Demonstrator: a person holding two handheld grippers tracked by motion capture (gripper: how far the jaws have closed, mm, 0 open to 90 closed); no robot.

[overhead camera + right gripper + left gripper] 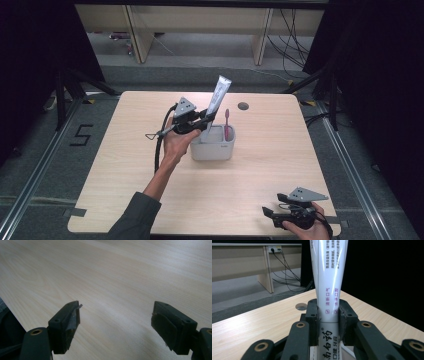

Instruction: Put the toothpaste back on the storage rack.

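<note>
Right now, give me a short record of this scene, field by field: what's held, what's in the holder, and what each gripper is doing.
held item: toothpaste tube, upright, slightly tilted
left gripper: shut on the tube, above the holder
holder: grey, on the table
in holder: pink toothbrush, right compartment
right gripper: open, nothing between its jaws, near the table's front edge

A pale wooden table [260, 180] stands on grey carpet floor [60, 165], with black curtains [30, 45] left and right. Far behind, light wooden furniture panels [200, 20] stand above loose black cables [290, 45].
</note>
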